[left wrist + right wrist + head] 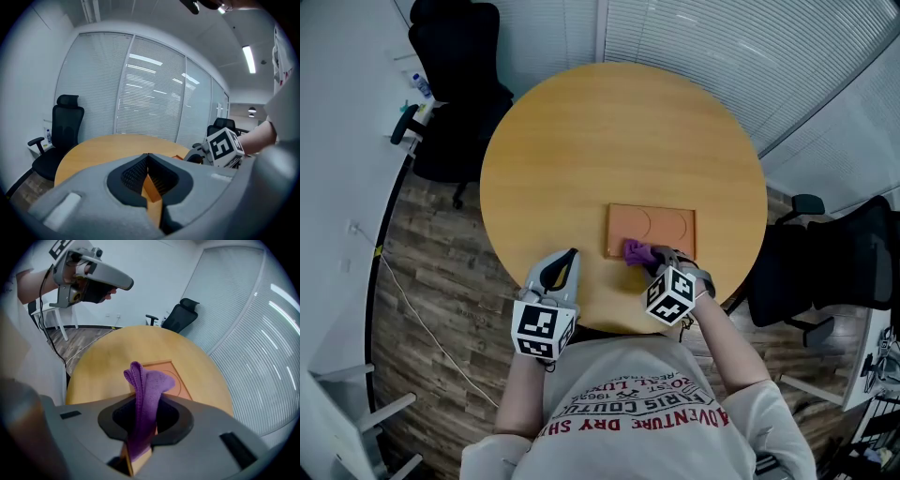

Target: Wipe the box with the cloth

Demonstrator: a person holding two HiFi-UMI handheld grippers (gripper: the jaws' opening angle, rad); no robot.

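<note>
A flat orange box (661, 228) with two round recesses lies on the round wooden table (619, 141), near its front edge. My right gripper (652, 256) is shut on a purple cloth (635, 250), which touches the box's near left corner. In the right gripper view the cloth (144, 390) stands up folded between the jaws, with the box (166, 373) just beyond it. My left gripper (569, 255) hovers over the table's near edge, left of the box, jaws shut together with nothing in them (148, 157).
A black office chair (455, 89) stands at the table's far left and another (839, 267) at its right. Window blinds (750, 47) run behind the table. A cable (412, 309) trails across the wood floor on the left.
</note>
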